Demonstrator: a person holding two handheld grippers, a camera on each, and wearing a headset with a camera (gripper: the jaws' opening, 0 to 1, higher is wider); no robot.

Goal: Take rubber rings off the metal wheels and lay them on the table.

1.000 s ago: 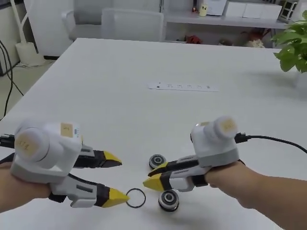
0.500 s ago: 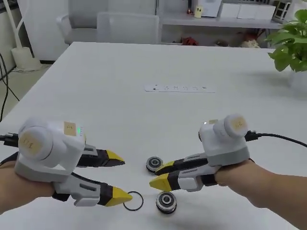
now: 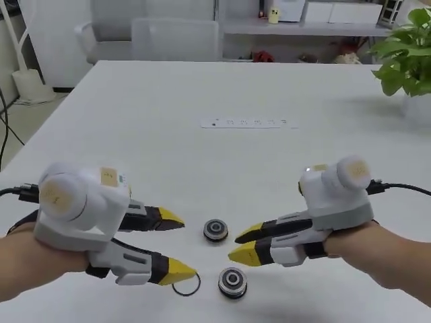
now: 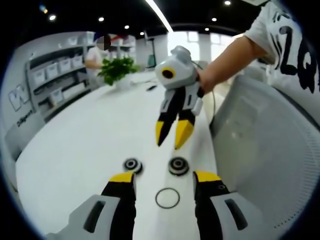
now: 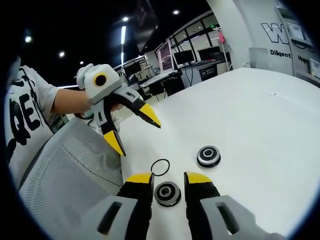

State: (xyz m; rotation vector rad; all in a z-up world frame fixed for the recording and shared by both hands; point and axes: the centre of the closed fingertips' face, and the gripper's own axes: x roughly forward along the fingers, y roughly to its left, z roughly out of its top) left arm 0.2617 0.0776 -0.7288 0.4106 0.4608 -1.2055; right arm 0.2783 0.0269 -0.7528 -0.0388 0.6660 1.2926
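Note:
Two metal wheels with dark rims lie on the white table (image 3: 222,155): one wheel (image 3: 215,229) further from me, the other wheel (image 3: 232,282) nearer. A loose black rubber ring (image 3: 200,284) lies flat left of the nearer wheel. My left gripper (image 3: 176,243) is wide open, its lower tip just above the ring. In the left gripper view the ring (image 4: 156,198) lies between the jaws of that gripper (image 4: 165,176). My right gripper (image 3: 236,245) hovers slightly open right of the wheels. In the right gripper view a wheel (image 5: 167,193) sits under its jaws (image 5: 168,178).
A white power strip (image 3: 249,124) lies mid-table, beyond the wheels. A potted plant (image 3: 404,54) stands at the far right corner. Chairs and shelves are behind the table's far edge. The table's near edge is close under my hands.
The right gripper has drawn back to the right, away from the wheels. The left gripper has edged right over the ring. Wheels and ring have stayed put; the head camera has shifted.

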